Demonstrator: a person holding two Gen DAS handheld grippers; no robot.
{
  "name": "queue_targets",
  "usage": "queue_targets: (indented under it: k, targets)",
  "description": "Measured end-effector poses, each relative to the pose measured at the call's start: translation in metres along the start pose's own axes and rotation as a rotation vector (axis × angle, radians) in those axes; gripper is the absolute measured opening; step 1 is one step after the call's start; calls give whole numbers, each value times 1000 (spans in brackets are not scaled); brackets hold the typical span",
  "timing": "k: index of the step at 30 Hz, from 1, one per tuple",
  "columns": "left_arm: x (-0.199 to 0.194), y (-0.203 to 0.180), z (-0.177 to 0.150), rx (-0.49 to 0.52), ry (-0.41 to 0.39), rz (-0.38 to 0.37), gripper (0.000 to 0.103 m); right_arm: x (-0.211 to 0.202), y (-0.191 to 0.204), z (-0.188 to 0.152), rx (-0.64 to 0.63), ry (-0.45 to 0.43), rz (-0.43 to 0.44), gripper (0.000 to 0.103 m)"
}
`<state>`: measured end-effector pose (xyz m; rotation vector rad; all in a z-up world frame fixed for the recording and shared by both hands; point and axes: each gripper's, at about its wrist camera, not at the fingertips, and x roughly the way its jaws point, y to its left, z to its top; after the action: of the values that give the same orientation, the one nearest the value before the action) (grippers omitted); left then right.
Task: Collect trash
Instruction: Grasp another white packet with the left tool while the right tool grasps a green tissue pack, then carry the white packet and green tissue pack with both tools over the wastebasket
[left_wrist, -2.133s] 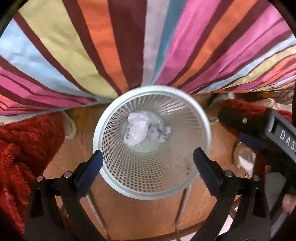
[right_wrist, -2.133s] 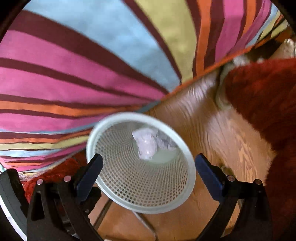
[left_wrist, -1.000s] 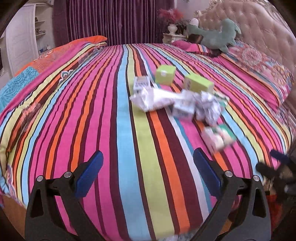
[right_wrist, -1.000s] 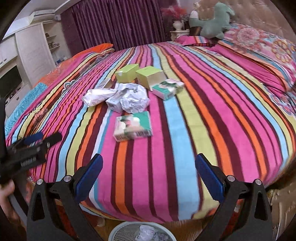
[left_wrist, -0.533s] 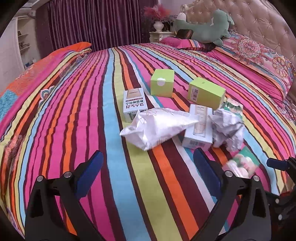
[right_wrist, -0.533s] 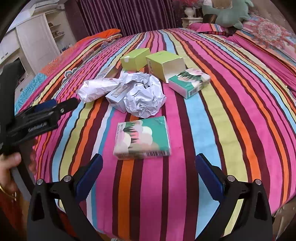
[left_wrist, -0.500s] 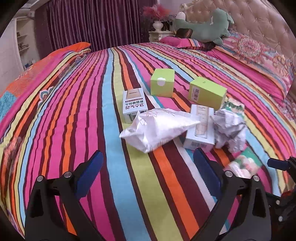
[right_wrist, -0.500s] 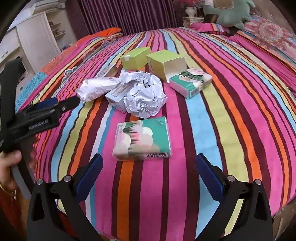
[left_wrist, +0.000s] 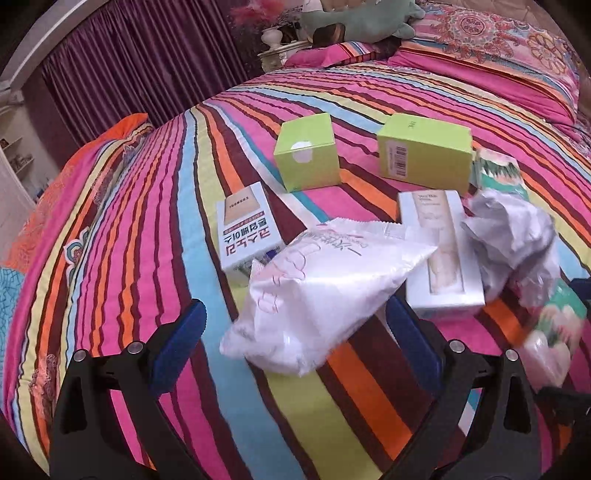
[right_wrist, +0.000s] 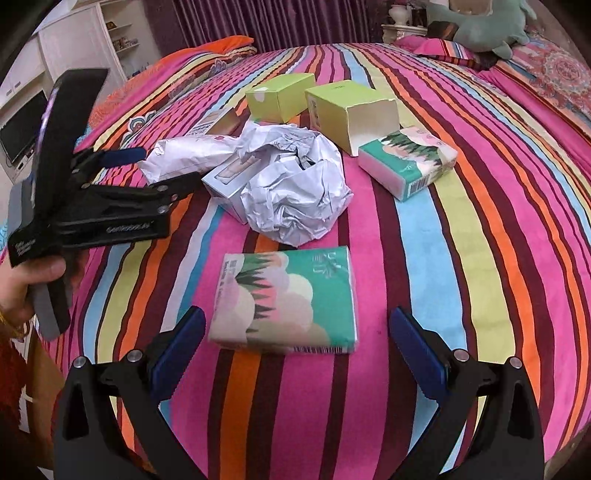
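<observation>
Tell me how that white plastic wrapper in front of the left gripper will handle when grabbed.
The white plastic wrapper looks thin, puffed and creased, so it will probably crumple flat between the left gripper fingers. It seems light for its size and glossy, so possibly slippery. It leans against a white box, which may shift.

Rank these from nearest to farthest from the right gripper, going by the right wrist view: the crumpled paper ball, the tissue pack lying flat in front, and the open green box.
1. Tissue pack: just ahead of the right gripper, between its open fingers.
2. Crumpled paper ball: behind the pack, centre.
3. Open green box: farthest back, slightly right.
</observation>
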<state>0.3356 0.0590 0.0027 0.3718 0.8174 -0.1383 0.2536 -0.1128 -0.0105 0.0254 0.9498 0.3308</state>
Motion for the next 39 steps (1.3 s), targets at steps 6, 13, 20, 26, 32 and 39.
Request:
queue_targets:
  k: [6, 13, 20, 26, 32, 39]
  targets:
    - [10, -4, 8, 11, -10, 0, 95, 7, 1, 5, -20, 2, -11, 95]
    - [21, -7, 14, 45, 1, -2, 95, 12, 2, 6, -55, 0, -30, 95]
    - [28, -5, 15, -10, 36, -35, 60, 12, 3, 6, -71, -7, -56, 86]
    - [18, 6, 8, -118, 22, -90, 57, 6, -6, 6, -52, -18, -58, 67]
    - [2, 10, -5, -193, 6, -105, 57, 0, -3, 4, -59, -31, -57, 67]
    - [-21, 12, -25, -257, 2, -126, 57, -14, -3, -2, -47, -37, -53, 67]
